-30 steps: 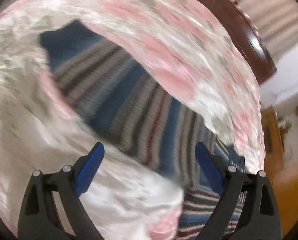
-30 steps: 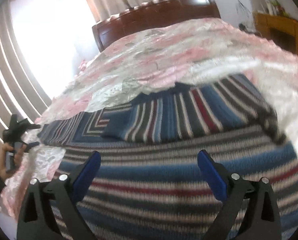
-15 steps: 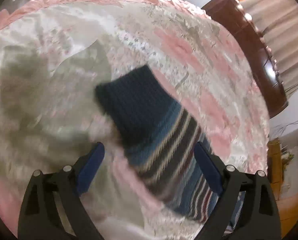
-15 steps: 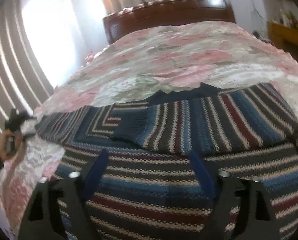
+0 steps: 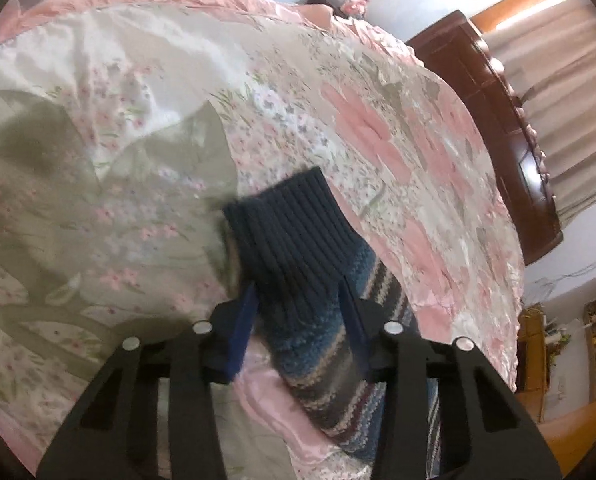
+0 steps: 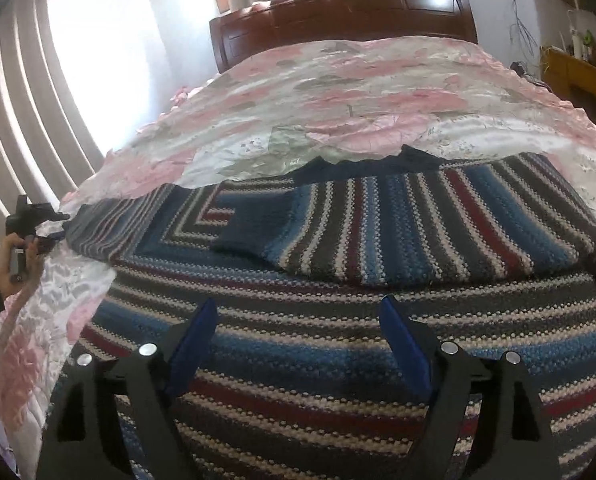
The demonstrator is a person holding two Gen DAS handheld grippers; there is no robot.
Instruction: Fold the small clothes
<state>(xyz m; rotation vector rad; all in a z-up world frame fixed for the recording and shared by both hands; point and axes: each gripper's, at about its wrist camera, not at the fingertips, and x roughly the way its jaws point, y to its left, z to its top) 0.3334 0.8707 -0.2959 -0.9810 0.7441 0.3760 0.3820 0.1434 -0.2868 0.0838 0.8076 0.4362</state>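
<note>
A striped knit sweater (image 6: 378, 248) in blue, grey, white and dark red lies flat on the bed, with one sleeve folded across its chest. In the left wrist view its other sleeve (image 5: 298, 264), ending in a dark navy ribbed cuff, runs between the fingers of my left gripper (image 5: 298, 312), which are pressed against both sides of it. The right wrist view shows that left gripper (image 6: 38, 220) in a hand at the sleeve's far end. My right gripper (image 6: 298, 320) hovers open over the sweater's lower body with nothing between its fingers.
The bed carries a pink and white floral quilt (image 6: 358, 100), wrinkled near its left edge (image 5: 138, 80). A dark wooden headboard (image 6: 338, 16) and curtains stand behind. Wooden furniture (image 6: 578, 72) is at the right. A bright window with blinds (image 6: 78, 60) is at the left.
My left gripper moved out along the sleeve to its navy cuff and its fingers narrowed onto it. The right gripper stayed open over the sweater's body, shifting only slightly.
</note>
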